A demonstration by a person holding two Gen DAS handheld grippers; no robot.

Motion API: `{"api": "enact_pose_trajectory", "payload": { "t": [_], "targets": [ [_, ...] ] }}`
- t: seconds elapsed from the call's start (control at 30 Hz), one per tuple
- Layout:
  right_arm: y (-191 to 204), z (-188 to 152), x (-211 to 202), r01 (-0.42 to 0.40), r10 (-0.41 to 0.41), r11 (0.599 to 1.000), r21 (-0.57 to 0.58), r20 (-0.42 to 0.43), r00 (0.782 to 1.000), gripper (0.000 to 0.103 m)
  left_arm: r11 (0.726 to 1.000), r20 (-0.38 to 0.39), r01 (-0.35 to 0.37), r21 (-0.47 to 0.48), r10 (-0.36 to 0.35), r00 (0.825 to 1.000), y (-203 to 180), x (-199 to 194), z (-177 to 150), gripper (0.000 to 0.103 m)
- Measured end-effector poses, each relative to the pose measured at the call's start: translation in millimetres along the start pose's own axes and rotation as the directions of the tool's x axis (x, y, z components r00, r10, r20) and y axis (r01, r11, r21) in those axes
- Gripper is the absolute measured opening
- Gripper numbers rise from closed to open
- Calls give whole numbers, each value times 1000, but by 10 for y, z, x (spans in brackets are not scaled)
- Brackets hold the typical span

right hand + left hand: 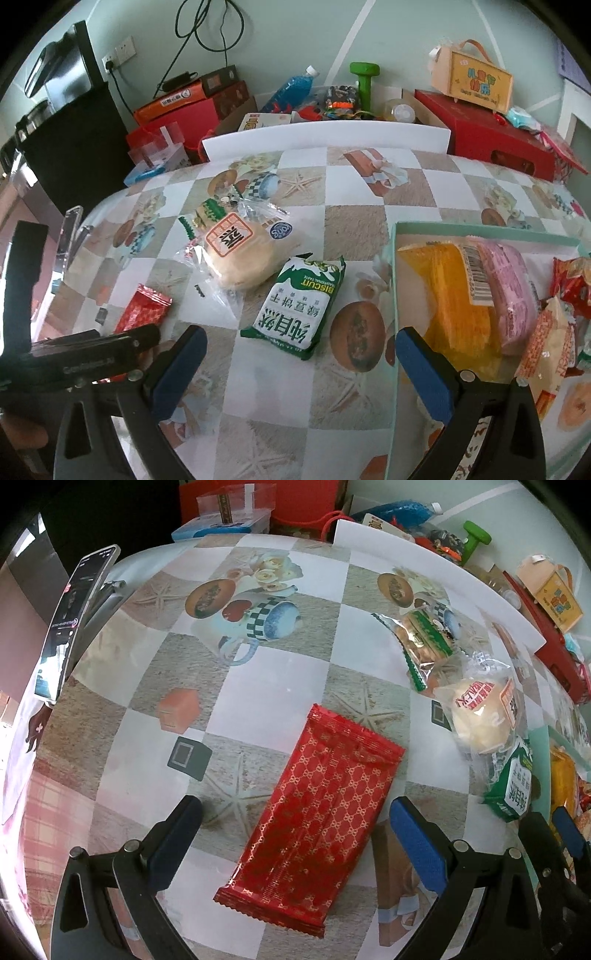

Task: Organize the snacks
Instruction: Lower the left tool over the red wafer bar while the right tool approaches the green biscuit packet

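Note:
A red patterned snack packet [314,812] lies flat on the table, between the open fingers of my left gripper [295,843], which hovers over it, holding nothing. It also shows in the right wrist view [144,308]. A green biscuit pack [297,304], a round bun in clear wrap [240,254] and a green-edged cracker pack [424,642] lie loose on the table. My right gripper [301,373] is open and empty just in front of the biscuit pack. A mint green tray [480,230] to its right holds several snacks, among them an orange pack [450,295] and a pink pack [509,291].
The table has a checked picture cloth [258,672]. A phone on a stand [74,620] is at its left edge. Red boxes [491,140], a blue bottle [291,88], a green dumbbell [364,79] and a white board [325,138] crowd the far edge.

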State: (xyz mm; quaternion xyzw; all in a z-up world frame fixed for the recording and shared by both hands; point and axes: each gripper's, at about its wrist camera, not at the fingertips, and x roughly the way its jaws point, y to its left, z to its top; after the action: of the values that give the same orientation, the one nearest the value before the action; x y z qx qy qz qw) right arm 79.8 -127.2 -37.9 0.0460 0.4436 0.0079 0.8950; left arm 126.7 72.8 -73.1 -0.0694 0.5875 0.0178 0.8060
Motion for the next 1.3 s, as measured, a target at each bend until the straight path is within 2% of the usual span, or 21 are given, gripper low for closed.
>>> {"api": "enact_pose_trajectory", "payload": {
  "t": [0.27, 0.5, 0.73, 1.1, 1.3],
  "targets": [
    [10, 27, 76, 41, -41, 999, 1, -11, 999, 103, 1000, -3, -11, 17, 11, 1000, 58, 68, 45, 101],
    [27, 93, 101, 67, -67, 998, 8, 3, 998, 93, 1000, -6, -8, 20, 8, 1000, 52, 72, 77, 101],
    [60, 119, 235, 77, -77, 997, -2, -22, 997, 79, 1000, -4, -2, 18, 2, 1000, 57, 77, 76, 101],
    [83, 168, 358, 113, -113, 993, -27, -26, 993, 78, 1000, -3, -1, 13, 1, 1000, 84, 82, 78, 101],
    [127, 145, 426, 93, -95, 995, -37, -49, 994, 73, 1000, -5, -8, 19, 8, 1000, 56, 77, 57, 101]
  ]
}}
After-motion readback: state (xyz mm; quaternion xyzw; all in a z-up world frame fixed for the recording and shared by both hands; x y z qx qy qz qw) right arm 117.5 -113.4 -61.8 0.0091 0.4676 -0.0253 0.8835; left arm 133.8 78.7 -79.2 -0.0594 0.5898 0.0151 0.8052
